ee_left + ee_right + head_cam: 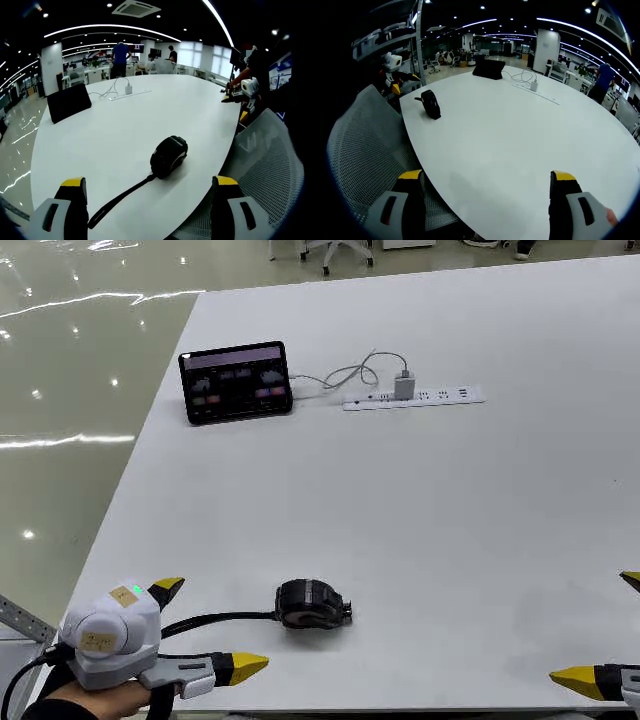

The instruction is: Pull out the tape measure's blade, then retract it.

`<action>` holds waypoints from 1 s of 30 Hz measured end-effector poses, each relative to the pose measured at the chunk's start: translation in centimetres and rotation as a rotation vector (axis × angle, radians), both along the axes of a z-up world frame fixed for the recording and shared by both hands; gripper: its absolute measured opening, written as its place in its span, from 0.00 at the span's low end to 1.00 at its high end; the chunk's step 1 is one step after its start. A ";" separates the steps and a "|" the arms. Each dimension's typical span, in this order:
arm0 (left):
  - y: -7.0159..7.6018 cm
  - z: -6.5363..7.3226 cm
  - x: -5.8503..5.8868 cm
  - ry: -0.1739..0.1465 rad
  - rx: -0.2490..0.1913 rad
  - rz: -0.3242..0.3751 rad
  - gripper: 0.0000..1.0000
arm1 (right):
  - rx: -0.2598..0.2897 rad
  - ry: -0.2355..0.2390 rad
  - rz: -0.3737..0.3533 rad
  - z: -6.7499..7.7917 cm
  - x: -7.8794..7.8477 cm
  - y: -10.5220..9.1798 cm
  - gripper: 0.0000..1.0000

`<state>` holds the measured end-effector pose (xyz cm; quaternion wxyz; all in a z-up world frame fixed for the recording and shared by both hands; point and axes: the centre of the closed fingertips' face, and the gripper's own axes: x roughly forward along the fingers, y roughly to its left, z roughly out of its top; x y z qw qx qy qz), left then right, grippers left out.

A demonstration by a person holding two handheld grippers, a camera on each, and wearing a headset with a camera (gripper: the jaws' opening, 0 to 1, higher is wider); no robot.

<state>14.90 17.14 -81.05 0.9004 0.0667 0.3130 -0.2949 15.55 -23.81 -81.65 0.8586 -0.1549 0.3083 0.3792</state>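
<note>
No lettering on the tablet (236,381) screen is legible.

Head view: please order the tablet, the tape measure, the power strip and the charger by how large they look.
1. tablet, clearly largest.
2. tape measure and power strip: unsure. The strip is longer but thin, and the tape measure lies nearer the camera.
3. charger, smallest.

On one white table (450,500) lie one round black tape measure (312,605), one black tablet (237,381), one white power strip (415,397) and one white charger plug (404,387), with two yellow-tipped grippers, the left gripper (215,625) and the right gripper (592,627).
</note>
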 end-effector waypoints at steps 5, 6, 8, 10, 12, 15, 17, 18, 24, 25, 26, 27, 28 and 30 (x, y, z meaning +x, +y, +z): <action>-0.2 0.1 0.1 0.001 0.003 -0.021 1.00 | -0.003 -0.002 0.001 0.2 0.1 0.0 1.00; -0.1 0.1 0.3 -0.010 0.016 -0.032 1.00 | -0.004 -0.005 0.001 0.2 0.3 0.0 1.00; -0.1 0.0 0.5 -0.008 0.018 -0.037 1.00 | -0.002 -0.006 -0.005 0.3 0.6 -0.3 1.00; -0.4 0.1 0.4 0.014 0.006 -0.056 1.00 | -0.005 0.005 -0.014 0.2 0.8 -0.5 1.00; -0.5 0.3 0.6 0.006 0.007 -0.071 1.00 | -0.014 -0.001 -0.005 0.1 0.9 -0.5 1.00; -0.4 0.3 0.9 0.006 0.028 -0.092 1.00 | -0.017 -0.035 0.001 0.4 1.3 -0.6 1.00; -0.4 0.2 1.3 -0.001 0.041 -0.106 1.00 | -0.023 -0.023 -0.011 0.3 1.4 -0.7 1.00; -0.6 0.3 1.4 0.000 0.042 -0.121 1.00 | -0.020 -0.028 -0.003 0.4 1.4 -0.6 1.00; -1.5 0.3 2.1 0.001 0.068 -0.189 1.00 | -0.015 -0.027 0.024 0.5 1.4 -0.2 1.00; -1.6 0.2 2.2 0.000 0.073 -0.200 1.00 | -0.009 -0.028 0.029 0.6 1.5 0.0 1.00; -1.9 0.1 2.2 0.001 0.074 -0.218 1.00 | -0.005 -0.027 0.036 0.5 1.5 0.2 1.00; -2.1 0.0 2.3 0.007 0.079 -0.233 1.00 | -0.002 -0.031 0.047 0.6 1.5 0.5 1.00; -2.4 -0.3 2.1 0.028 0.085 -0.262 1.00 | 0.003 -0.029 0.054 0.5 1.5 0.7 1.00; -2.9 -0.7 2.3 0.030 0.116 -0.310 1.00 | 0.009 -0.028 0.074 0.4 1.6 1.3 1.00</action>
